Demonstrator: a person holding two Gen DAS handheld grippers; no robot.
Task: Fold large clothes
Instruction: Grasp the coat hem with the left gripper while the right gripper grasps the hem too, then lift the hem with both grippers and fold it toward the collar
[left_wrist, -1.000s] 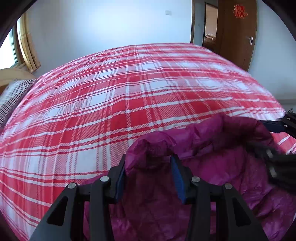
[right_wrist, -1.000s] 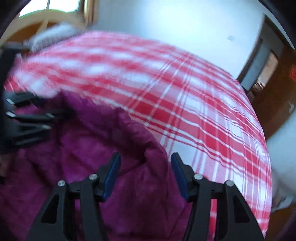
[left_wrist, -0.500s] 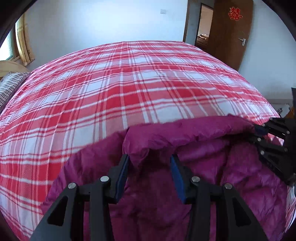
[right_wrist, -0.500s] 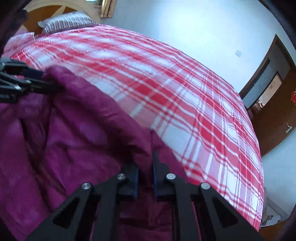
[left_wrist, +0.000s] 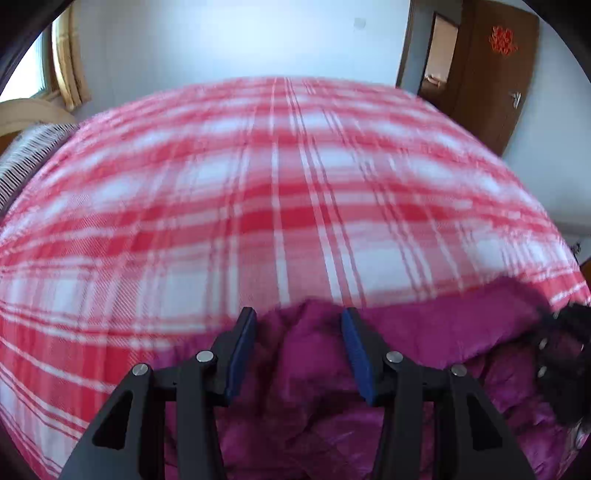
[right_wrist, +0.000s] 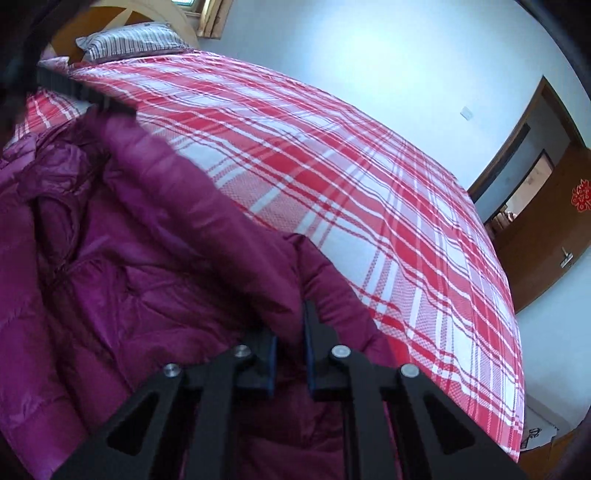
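Note:
A magenta puffer jacket (left_wrist: 424, 369) lies bunched on the near side of a bed with a red and white plaid cover (left_wrist: 280, 192). My left gripper (left_wrist: 298, 350) is open, its blue pads on either side of a raised fold of the jacket's edge. In the right wrist view the jacket (right_wrist: 110, 258) fills the left half. My right gripper (right_wrist: 290, 354) is shut on the jacket's edge and holds it. The right gripper shows blurred at the right edge of the left wrist view (left_wrist: 561, 343). The left gripper shows dark at the top left of the right wrist view (right_wrist: 85, 96).
The plaid cover (right_wrist: 369, 192) stretches far ahead. A striped pillow (right_wrist: 129, 38) lies at the wooden headboard. A brown door (left_wrist: 491, 74) with a red ornament stands beyond the bed's far right corner. A window with curtains (left_wrist: 66, 70) is on the left wall.
The right gripper closed on the jacket's edge. Both grippers have moved with the jacket, and the left view now shows more of the bed ahead. The left jaws stayed open.

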